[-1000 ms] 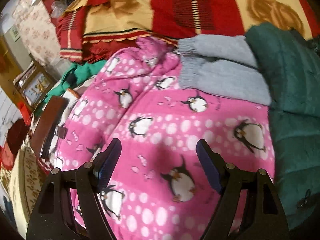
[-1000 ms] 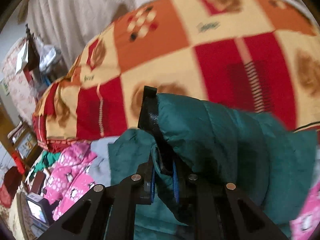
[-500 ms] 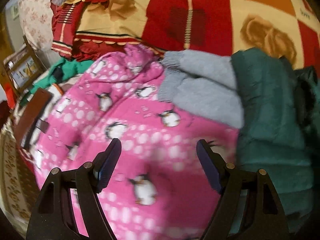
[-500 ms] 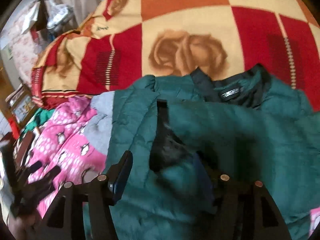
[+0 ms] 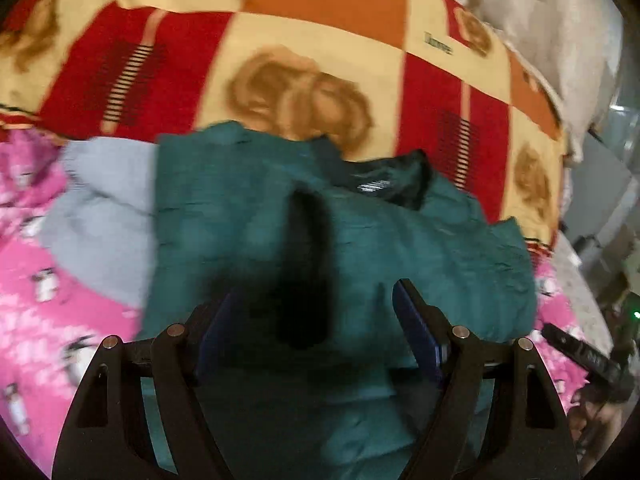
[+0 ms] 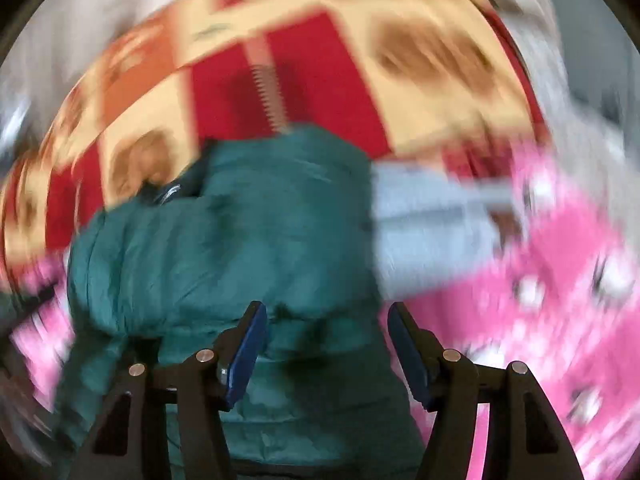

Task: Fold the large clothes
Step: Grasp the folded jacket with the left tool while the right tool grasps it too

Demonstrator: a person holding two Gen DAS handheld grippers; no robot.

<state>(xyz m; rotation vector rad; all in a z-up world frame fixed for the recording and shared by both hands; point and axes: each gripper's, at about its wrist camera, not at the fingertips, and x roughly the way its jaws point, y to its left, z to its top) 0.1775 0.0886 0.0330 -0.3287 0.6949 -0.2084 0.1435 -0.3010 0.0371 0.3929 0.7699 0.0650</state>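
A dark green padded jacket [image 5: 248, 208] lies folded on the bed, its black collar [image 5: 392, 184] toward the far side and a black strip down its middle. My left gripper [image 5: 320, 320] is open just above the jacket's near part. In the blurred right wrist view the same jacket [image 6: 224, 232] fills the centre. My right gripper [image 6: 324, 344] is open over it with nothing between the fingers.
A grey knit garment [image 5: 100, 216] lies beside the jacket on a pink penguin-print blanket [image 5: 36, 304]. A red, orange and cream patterned blanket [image 5: 280, 60] covers the far bed. The other gripper's tip [image 5: 584, 356] shows at lower right.
My right gripper let go of the green jacket and opened, then swung fast sideways. My left gripper moved right from over the pink blanket to over the jacket.
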